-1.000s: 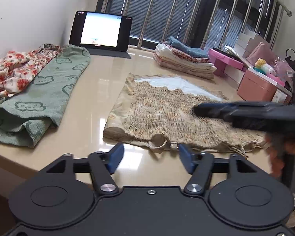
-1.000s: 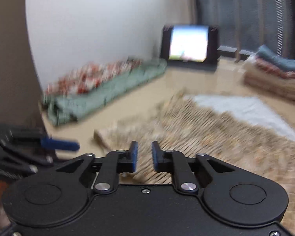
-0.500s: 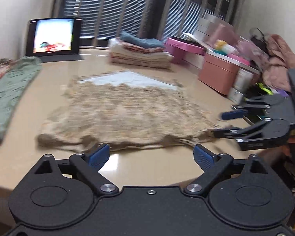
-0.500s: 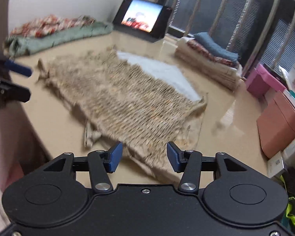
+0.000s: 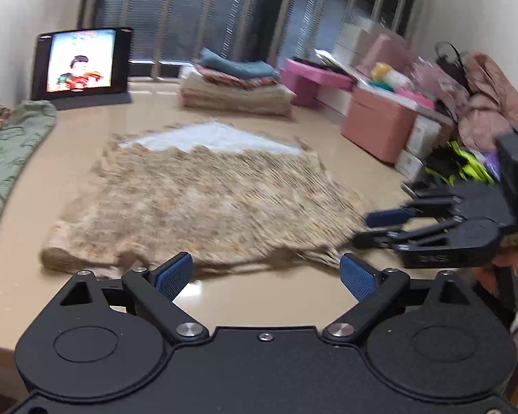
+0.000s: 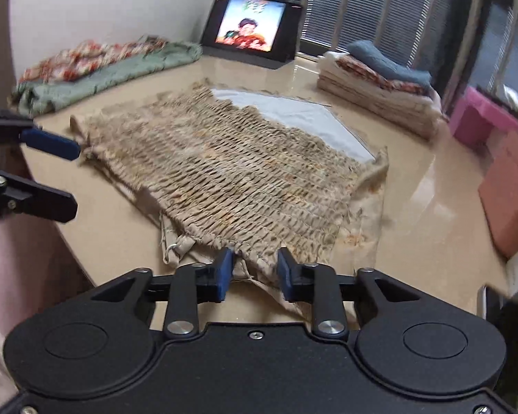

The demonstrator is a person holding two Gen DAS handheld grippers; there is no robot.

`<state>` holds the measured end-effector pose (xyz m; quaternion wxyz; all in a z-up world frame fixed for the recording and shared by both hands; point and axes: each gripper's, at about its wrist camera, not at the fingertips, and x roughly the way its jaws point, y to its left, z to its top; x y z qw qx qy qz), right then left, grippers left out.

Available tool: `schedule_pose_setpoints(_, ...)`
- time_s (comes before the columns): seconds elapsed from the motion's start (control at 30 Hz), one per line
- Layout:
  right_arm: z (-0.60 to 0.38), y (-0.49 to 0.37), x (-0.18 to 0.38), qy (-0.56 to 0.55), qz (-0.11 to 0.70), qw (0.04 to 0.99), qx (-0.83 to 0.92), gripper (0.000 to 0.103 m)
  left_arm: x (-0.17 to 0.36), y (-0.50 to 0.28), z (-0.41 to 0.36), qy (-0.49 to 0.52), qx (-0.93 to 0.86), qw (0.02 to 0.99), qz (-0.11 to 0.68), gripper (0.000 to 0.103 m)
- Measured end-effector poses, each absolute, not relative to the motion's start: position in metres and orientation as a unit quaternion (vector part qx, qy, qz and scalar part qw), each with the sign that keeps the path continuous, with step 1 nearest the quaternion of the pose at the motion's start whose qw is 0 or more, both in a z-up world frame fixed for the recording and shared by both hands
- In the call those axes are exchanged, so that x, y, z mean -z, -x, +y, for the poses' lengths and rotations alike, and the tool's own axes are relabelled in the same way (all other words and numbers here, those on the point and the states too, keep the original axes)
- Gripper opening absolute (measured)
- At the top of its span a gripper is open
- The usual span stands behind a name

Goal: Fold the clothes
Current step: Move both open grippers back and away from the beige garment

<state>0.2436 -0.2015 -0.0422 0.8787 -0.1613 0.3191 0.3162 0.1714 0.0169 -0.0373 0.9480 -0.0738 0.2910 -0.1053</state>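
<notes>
A beige smocked garment [image 5: 203,203] lies flat on the tan table [image 5: 259,296], with a pale lining showing at its far end; it also shows in the right wrist view [image 6: 231,172]. My left gripper [image 5: 266,277] is open and empty, just short of the garment's near hem. My right gripper [image 6: 252,274] is open, its fingers either side of the garment's near corner, not closed on it. The right gripper also shows in the left wrist view [image 5: 369,227] at the garment's right corner. The left gripper shows in the right wrist view [image 6: 69,176] at the far left.
A stack of folded clothes [image 5: 234,86] and a tablet playing video [image 5: 81,62] stand at the back. A green towel and floral cloth [image 6: 96,69] lie along the left edge. Pink boxes [image 5: 376,124] and clutter sit beyond the table's right side.
Both grippers swung round to the garment's near side. The left gripper opened wider. The right gripper moved from over the garment to its right corner and now straddles it.
</notes>
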Motion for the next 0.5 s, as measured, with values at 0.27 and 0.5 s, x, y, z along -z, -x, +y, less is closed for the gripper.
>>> schedule_pose_setpoints(0.27, -0.255, -0.207, 0.020, -0.040, 0.273, 0.928, -0.250, 0.098, 0.029, -0.151, 0.056, 0.120, 0.045, 0.956, 0.265, 0.103)
schedule_pose_setpoints(0.5, -0.246, -0.166, 0.036, -0.048, 0.294, 0.930, -0.215, 0.100, 0.030, -0.134, 0.060, 0.126, 0.047, 0.952, 0.273, 0.103)
